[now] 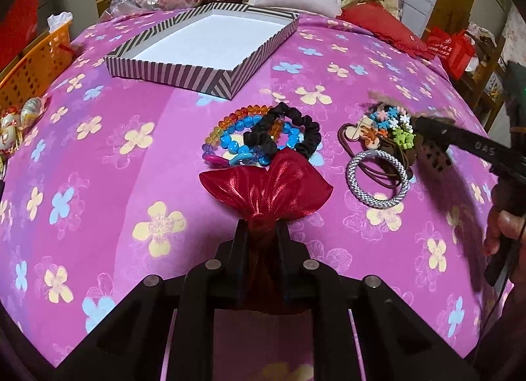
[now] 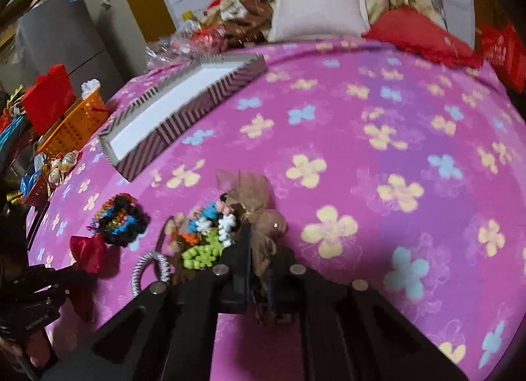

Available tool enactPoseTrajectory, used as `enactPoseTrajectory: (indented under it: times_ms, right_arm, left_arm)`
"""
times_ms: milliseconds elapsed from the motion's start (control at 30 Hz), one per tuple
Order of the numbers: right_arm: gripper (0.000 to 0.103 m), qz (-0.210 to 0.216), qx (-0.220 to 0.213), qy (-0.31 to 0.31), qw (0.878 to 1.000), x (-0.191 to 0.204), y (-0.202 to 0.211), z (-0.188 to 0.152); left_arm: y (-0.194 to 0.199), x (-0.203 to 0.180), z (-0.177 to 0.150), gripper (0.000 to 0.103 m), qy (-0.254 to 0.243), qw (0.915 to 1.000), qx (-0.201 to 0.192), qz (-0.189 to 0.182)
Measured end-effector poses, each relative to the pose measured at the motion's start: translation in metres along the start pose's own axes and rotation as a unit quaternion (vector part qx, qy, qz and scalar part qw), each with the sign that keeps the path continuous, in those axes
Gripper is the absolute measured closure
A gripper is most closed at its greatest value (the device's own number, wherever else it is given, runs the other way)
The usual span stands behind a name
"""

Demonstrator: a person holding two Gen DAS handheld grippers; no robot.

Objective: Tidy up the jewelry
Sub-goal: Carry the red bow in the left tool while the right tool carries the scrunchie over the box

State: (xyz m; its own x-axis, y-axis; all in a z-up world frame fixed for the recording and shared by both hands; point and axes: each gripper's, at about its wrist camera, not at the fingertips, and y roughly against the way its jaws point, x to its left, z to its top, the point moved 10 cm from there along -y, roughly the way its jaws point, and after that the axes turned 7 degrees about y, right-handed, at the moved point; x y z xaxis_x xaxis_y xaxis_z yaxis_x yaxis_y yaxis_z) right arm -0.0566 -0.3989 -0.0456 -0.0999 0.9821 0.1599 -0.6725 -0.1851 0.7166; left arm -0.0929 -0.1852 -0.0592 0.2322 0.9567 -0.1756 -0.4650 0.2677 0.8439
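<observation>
Left gripper (image 1: 261, 233): you held the red pouch (image 1: 266, 183) pinched. Right gripper (image 2: 254, 242): clamped on brown pouch (image 2: 259, 213). Bracelets (image 1: 243, 140) and hair ties (image 1: 378, 164) lay on the bed (image 1: 98, 167); striped box (image 1: 184, 75) empty, sorting unstarted.

A: Left wrist camera is looking steeply down, close over the pink bedspread (image 1: 98, 157), facing the striped box (image 1: 203, 48).
B: Right one is viewing from farther right; both are sharing that box (image 2: 184, 108).

Floral bedspread (image 1: 98, 157): striped box (image 1: 184, 75), jewelry piles (image 1: 263, 137).
</observation>
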Motion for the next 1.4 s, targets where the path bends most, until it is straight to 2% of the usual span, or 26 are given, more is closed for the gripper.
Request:
enactPoseTrajectory:
  times_ms: [233,500,700,1400]
  right_arm:
    - [0.097,-0.004,-0.068,0.016,0.998,0.020,0.058,0.033]
    - [0.097,-0.001,-0.087,0.019,0.996,0.029,0.084,0.045]
    - [0.097,0.005,-0.088,0.024,0.996,0.038,0.085,0.045]
    - [0.097,0.030,-0.079,0.037,0.996,0.068,0.046,0.080]
  left_arm:
    - [0.017,0.000,0.010,0.103,0.004,0.9997,-0.023,-0.006]
    - [0.033,0.000,0.017,0.103,0.006,0.9992,-0.034,-0.017]
    - [0.043,0.001,0.023,0.103,0.008,0.9987,-0.045,-0.020]
    - [0.045,0.038,0.080,0.103,0.011,0.9958,-0.083,0.038]
